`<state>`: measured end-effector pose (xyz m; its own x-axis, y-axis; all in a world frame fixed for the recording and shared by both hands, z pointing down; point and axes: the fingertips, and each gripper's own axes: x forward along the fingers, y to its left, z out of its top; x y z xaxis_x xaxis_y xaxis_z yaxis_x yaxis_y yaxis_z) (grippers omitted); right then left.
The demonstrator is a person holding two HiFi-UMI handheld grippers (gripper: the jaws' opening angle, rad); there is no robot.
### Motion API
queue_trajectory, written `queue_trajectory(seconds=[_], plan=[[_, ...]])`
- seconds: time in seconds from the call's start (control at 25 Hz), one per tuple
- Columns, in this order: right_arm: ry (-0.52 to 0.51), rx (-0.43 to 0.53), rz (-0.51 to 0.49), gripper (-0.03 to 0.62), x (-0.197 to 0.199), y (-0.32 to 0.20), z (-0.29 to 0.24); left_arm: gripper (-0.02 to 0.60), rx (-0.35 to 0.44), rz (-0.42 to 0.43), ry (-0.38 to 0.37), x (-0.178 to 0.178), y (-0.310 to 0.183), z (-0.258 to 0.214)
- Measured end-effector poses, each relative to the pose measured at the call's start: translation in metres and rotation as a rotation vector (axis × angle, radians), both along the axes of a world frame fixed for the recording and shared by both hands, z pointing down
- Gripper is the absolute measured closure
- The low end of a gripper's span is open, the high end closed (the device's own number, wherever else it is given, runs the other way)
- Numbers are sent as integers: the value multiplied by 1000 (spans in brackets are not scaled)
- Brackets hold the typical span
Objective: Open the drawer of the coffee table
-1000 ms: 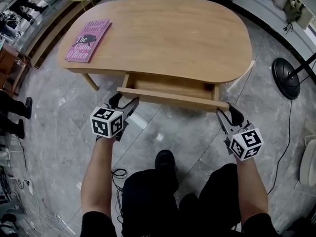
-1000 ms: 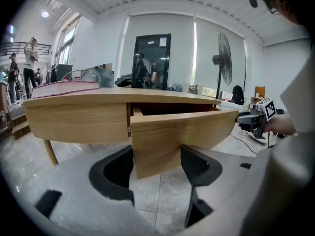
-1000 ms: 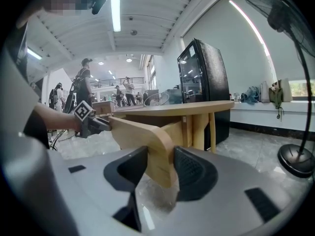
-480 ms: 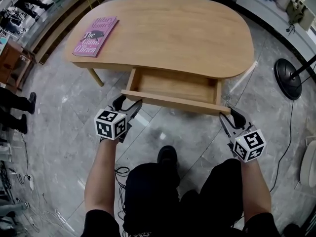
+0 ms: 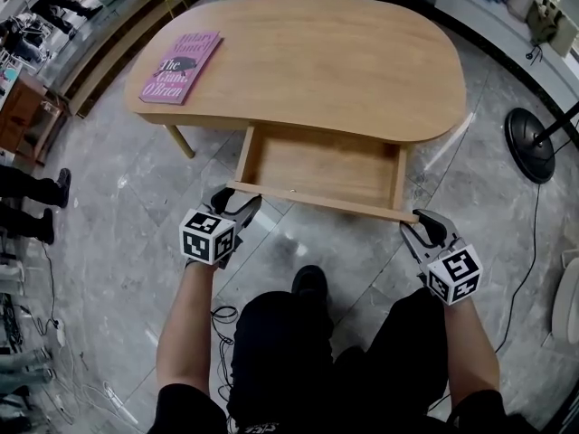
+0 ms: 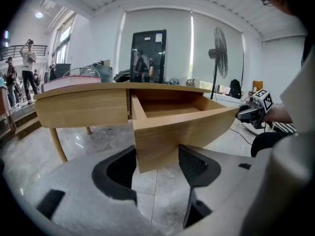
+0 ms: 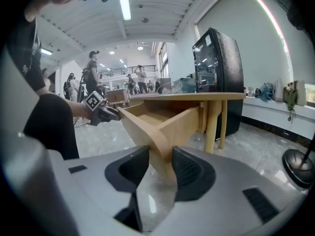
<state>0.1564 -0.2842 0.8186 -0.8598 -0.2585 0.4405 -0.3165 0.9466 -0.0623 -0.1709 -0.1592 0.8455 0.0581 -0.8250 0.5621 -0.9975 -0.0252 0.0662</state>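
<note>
Book [image 5: 179,66] on the coffee table [image 5: 344,61], far-left part; pink cover reads "Hilary Mantel" and "The Giant, O'Brien". The drawer [image 5: 317,201] is slid out past the table's near edge toward the person, long axis parallel to that edge, open top upward. Grey floor [image 5: 136,197] lies beyond its front panel. The left gripper [image 5: 240,199] is closing, the panel's left corner between its jaws. The right gripper [image 5: 418,221] clamps the right corner.

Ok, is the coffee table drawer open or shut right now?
Open: the drawer sticks well out from under the coffee table, its bare wooden inside showing.
</note>
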Motion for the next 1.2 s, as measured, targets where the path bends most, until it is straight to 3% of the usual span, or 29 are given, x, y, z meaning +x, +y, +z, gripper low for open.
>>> queue_trajectory(seconds=[0.56, 1.2], plan=[[48, -26, -65, 444, 14, 25, 11, 310, -8, -17, 37, 17, 32, 9], [30, -36, -36, 442, 13, 26, 7, 310, -15, -27, 36, 16, 32, 6]])
